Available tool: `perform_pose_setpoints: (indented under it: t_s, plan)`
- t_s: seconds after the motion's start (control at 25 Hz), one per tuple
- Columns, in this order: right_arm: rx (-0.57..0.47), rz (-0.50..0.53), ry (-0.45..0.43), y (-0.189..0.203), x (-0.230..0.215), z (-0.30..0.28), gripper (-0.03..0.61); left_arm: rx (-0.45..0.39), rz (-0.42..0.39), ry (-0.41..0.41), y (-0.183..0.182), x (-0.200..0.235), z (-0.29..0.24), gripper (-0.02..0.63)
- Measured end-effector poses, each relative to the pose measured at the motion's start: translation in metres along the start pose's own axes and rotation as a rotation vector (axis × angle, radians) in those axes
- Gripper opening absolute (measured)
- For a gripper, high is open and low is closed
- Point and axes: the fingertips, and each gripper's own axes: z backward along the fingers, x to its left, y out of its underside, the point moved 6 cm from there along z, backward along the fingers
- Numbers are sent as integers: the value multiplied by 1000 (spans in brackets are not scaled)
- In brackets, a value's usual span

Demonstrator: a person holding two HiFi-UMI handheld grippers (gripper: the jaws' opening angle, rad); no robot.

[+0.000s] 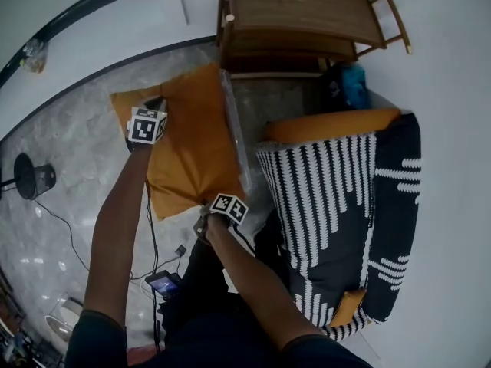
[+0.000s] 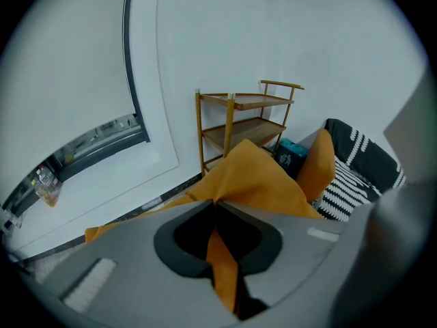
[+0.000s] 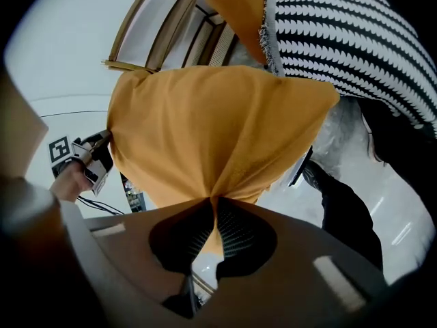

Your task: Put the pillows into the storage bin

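Left gripper (image 2: 215, 207) and right gripper (image 3: 213, 207), fingers clamped on the orange pillow (image 1: 192, 144), held it just left of the bin (image 1: 236, 133).

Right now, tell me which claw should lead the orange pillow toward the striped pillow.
Probably right: both claws are shut on the orange pillow, but the right claw grips nearest the striped pillow; the left claw holds the far corner.
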Motion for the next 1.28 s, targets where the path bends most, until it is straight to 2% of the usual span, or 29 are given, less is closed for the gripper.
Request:
perform_pose_setpoints:
  t_s: [0.16, 0.24, 0.28, 0.36, 0.48, 0.6, 0.72, 0.88, 0.96, 1.04, 1.08, 1.16, 1.28]
  plan:
    - [12, -16, 32, -2, -9, -8, 31, 23, -9, -18, 7, 1, -9, 28]
    - [42, -16, 59, -2, -16, -13, 123, 31, -12, -22, 12, 0, -13, 53]
    - [60, -7, 64, -2, -18, -14, 154, 30, -14, -20, 14, -1, -14, 38]
    - [89, 25, 53, -1, -16, -16, 156, 24, -30, -15, 16, -5, -11, 68]
    - [104, 80, 22, -3, -2, -14, 156, 0, -31, -5, 14, -12, -4, 60]
    - [71, 155, -17, -14, 19, 1, 156, -50, -6, 18, 4, -25, 9, 58]
    - [-14, 269, -80, -39, 54, 34, 155, -130, -7, 61, -27, -48, 33, 58]
    - [-196, 426, -178, -79, 102, 106, 155, -263, -25, 135, -75, -84, 77, 57]
    - [-293, 532, -192, -97, 123, 151, 153, -323, -28, 173, -98, -101, 101, 57]
    - [-386, 642, -174, -110, 137, 200, 147, -379, -33, 211, -122, -119, 124, 55]
    - [-437, 691, -157, -116, 142, 226, 123, -405, -38, 231, -133, -129, 134, 55]
    - [-549, 768, -119, -126, 145, 280, 31, -457, -58, 273, -156, -152, 152, 54]
    - [-703, 836, -57, -132, 136, 357, 21, -527, -100, 343, -188, -191, 179, 54]
